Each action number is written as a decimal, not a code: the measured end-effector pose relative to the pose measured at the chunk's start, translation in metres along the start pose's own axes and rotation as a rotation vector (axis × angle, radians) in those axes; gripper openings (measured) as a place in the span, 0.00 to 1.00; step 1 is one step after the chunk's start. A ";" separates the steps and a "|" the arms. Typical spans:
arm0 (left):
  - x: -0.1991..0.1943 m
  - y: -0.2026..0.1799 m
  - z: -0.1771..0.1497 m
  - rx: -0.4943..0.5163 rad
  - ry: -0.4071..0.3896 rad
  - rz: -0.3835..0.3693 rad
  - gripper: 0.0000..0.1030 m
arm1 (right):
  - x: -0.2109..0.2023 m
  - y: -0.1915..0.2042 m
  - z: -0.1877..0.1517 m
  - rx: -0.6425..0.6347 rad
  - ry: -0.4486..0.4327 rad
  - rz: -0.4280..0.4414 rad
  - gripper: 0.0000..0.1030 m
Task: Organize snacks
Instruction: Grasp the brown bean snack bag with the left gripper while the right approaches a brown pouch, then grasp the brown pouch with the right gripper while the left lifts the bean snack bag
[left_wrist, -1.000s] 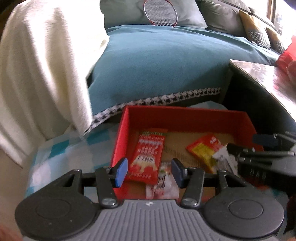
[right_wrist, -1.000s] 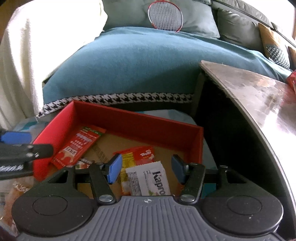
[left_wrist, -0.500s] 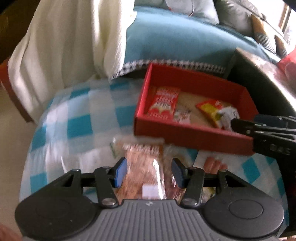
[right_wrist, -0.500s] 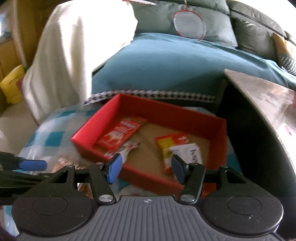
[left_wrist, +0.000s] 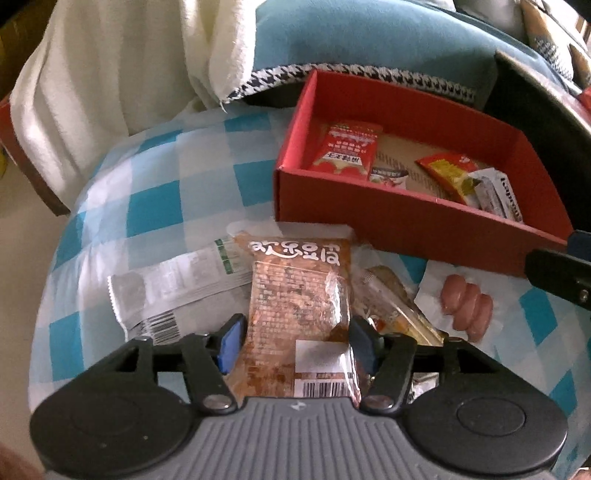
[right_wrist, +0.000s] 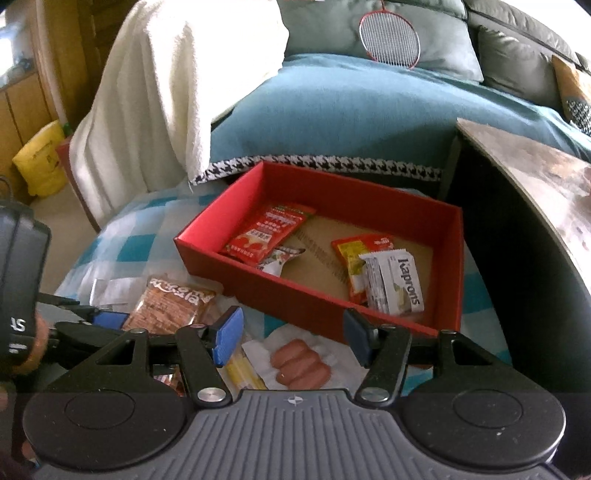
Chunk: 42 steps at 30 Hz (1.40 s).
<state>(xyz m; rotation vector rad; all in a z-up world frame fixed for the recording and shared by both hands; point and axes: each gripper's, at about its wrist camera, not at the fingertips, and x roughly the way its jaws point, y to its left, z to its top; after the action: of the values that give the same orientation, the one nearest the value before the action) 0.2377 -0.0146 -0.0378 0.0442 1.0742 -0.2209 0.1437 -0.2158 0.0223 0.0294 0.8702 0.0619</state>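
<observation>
Jaws of the left hand-held gripper (left_wrist: 295, 341) have just been opening astride the brown snack packet (left_wrist: 299, 299), pads apart; right hand-held gripper (right_wrist: 291, 336) gapes empty above the sausage packet (right_wrist: 301, 363).

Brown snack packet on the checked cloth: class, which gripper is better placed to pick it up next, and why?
Left. The left gripper already has the brown snack packet between its open fingers, which have just been opening. The right gripper hovers over the sausage pack instead.
</observation>
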 end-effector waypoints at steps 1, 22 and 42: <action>0.002 -0.001 0.001 0.002 0.000 0.004 0.55 | 0.002 0.000 0.000 0.004 0.007 0.002 0.65; -0.035 0.045 -0.041 -0.119 0.054 -0.074 0.28 | 0.051 0.042 -0.024 -0.205 0.176 0.085 0.65; -0.036 0.064 -0.034 -0.181 0.106 -0.099 0.36 | 0.075 0.080 -0.031 -0.286 0.262 0.186 0.49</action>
<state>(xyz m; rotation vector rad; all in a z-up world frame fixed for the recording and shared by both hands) 0.2040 0.0584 -0.0269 -0.1617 1.2001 -0.2111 0.1645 -0.1313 -0.0511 -0.1689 1.1114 0.3705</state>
